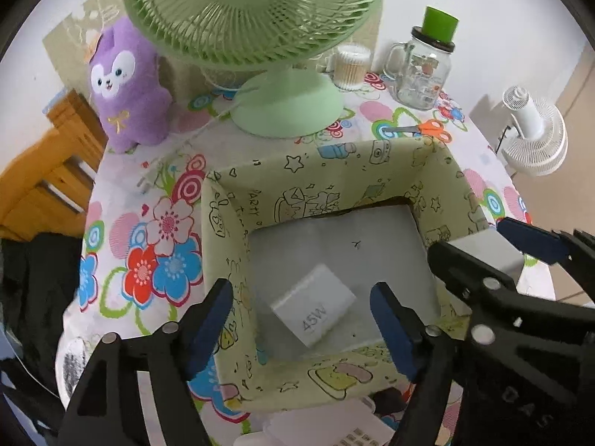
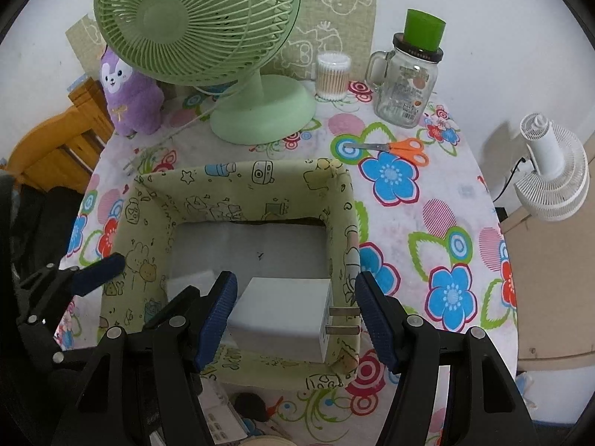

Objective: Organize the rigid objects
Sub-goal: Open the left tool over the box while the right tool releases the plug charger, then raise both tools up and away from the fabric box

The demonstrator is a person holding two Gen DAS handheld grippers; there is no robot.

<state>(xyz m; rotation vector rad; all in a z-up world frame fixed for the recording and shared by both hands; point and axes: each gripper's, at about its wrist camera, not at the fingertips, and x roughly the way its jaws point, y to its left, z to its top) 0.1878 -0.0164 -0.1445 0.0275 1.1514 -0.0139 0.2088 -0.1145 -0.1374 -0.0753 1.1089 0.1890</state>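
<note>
A square, open-topped storage box (image 1: 319, 189) covered in pale green cartoon-print fabric sits on a round table under a flower-patterned cloth (image 2: 427, 208). Over it the left gripper (image 1: 301, 319) hangs with its blue-padded jaws spread apart and nothing between the pads; directly below them a white block-shaped charger marked "45W" (image 1: 314, 310) lies tilted on the box's grey floor. The right gripper (image 2: 295, 316) hovers above the box's near right corner, clamped end to end on a second white plug-in charger (image 2: 280, 317) whose two metal prongs point toward the right pad. Behind the box stand a pale green desk fan (image 2: 208, 29), a purple plush animal (image 1: 124, 85), a clear glass mug-jar with a green cup on top (image 2: 409, 78) and orange-handled scissors (image 2: 394, 148).
</note>
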